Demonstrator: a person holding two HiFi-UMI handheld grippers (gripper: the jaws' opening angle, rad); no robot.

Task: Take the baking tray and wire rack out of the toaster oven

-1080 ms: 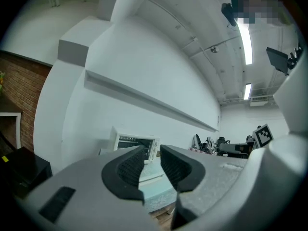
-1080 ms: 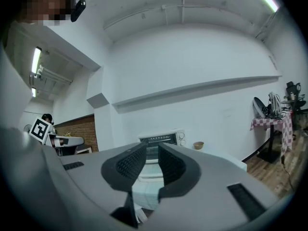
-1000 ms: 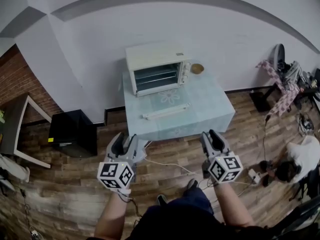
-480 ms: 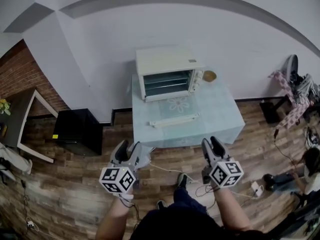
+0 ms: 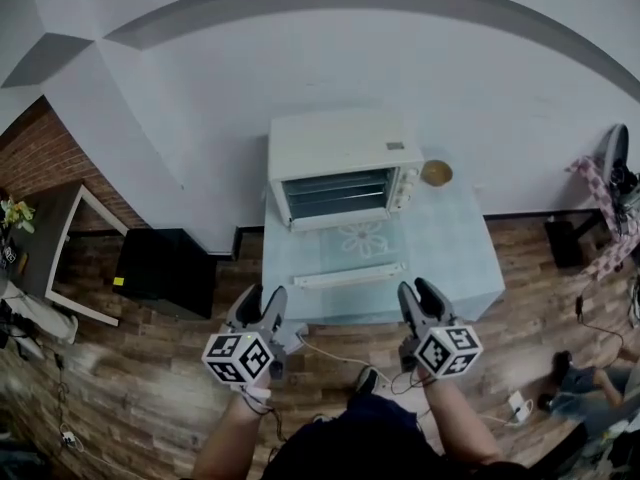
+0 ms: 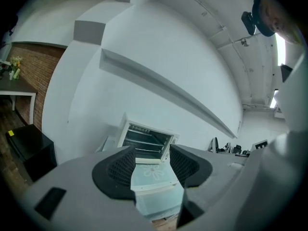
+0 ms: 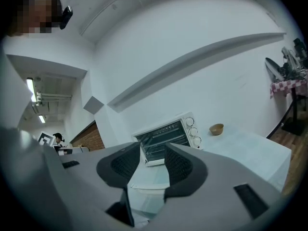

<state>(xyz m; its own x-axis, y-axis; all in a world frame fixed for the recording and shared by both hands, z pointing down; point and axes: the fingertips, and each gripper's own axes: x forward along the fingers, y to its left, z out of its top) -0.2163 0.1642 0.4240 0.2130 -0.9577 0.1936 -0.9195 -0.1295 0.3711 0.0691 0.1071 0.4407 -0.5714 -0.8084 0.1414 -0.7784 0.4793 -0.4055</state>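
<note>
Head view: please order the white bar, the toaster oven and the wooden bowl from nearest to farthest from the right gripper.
1. White bar, just ahead, slightly left.
2. Toaster oven, behind the bar.
3. Wooden bowl, right of the oven, at the wall.

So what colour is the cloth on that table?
The tablecloth is pale blue-green with a white flower pattern, clearest in the head view.

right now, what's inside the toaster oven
Inside the toaster oven, horizontal rack bars show across the dark cavity. What lies below them is too dark to tell.
</note>
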